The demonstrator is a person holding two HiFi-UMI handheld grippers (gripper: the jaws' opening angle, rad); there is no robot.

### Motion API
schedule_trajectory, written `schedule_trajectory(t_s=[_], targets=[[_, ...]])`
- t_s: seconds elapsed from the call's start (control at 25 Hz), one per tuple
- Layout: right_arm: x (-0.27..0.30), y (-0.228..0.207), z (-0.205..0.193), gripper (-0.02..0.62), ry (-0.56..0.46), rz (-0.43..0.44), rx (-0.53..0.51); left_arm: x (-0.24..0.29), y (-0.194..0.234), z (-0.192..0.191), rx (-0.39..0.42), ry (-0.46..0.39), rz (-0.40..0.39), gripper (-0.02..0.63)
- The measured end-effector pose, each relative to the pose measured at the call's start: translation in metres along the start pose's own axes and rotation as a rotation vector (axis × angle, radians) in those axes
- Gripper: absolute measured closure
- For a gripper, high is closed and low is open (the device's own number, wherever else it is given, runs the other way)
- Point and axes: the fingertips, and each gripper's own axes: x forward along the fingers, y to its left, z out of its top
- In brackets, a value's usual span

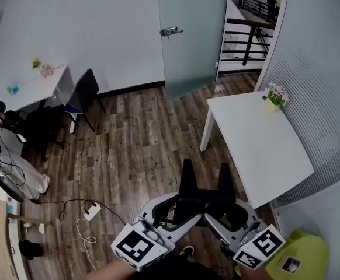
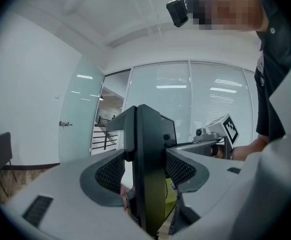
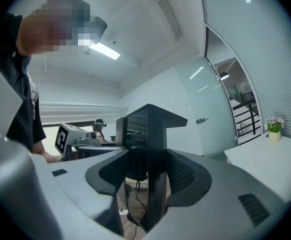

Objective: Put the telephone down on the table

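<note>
No telephone shows clearly in any view. The white table (image 1: 257, 150) stands at the right with a small potted flower (image 1: 274, 96) at its far end; it also appears in the right gripper view as the table (image 3: 278, 159) with the pot (image 3: 273, 128). My left gripper (image 1: 187, 169) and right gripper (image 1: 224, 172) are held side by side above the wooden floor, left of the table's near end. Both are shut with nothing between the fingers, as seen at the left gripper (image 2: 144, 129) and the right gripper (image 3: 149, 126).
A small flat object (image 1: 290, 265) lies on a yellow-green seat (image 1: 310, 252) at the lower right. A frosted glass door (image 1: 190, 34) is ahead. A black chair (image 1: 83, 92) and a white desk (image 1: 38, 89) stand at the left. A power strip (image 1: 92, 212) with cable lies on the floor.
</note>
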Motion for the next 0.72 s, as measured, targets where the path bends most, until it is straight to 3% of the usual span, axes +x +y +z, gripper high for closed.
schedule_trajectory(t_s=[0.72], targets=[[0.136,-0.073,0.036,0.359,-0.031,-0.153,0.034,0.053,0.152,0.035,0.012,0.027,-0.160,0.348]])
